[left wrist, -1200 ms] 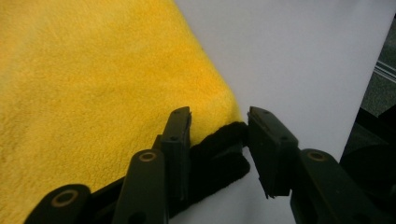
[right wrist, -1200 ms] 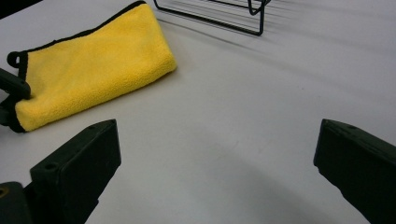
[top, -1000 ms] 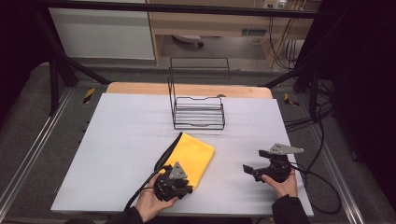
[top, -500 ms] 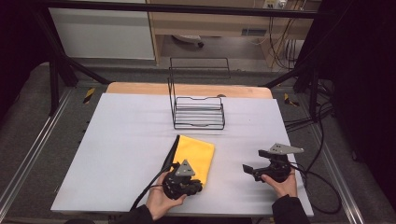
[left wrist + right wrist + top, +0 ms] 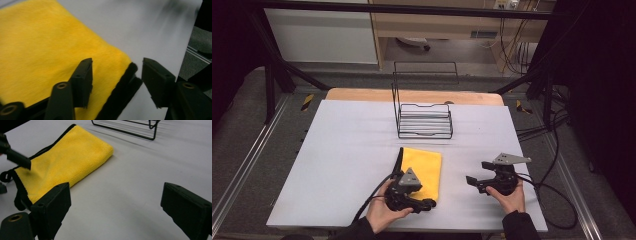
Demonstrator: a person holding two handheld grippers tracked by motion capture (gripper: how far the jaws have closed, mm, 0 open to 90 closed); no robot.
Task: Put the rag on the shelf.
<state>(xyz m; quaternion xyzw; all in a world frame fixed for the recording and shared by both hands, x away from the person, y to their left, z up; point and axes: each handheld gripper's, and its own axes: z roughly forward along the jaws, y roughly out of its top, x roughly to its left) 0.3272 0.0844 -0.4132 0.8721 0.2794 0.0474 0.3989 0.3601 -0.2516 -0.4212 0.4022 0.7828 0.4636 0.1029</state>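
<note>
On the near half of the pale grey table [image 5: 342, 150], a folded yellow microfibre cloth with black edging [image 5: 426, 167] lies flat, just in front of an empty black wire rack [image 5: 424, 120] that stands upright toward the far side. The left gripper [image 5: 428, 204] hovers at the cloth's near end, held in the person's left hand [image 5: 382, 212]. Its jaws have just been opening and now stand moderately apart; in the left gripper view the cloth's black-trimmed corner [image 5: 128, 75] sits between them, with neither pad pressing on it. The right gripper [image 5: 473, 180] is well apart from the cloth, to its right, low over bare table, and its jaws stand wide with nothing between them, though they have just been closing a little. In the right gripper view the cloth [image 5: 72, 157] lies ahead and to the left.
</note>
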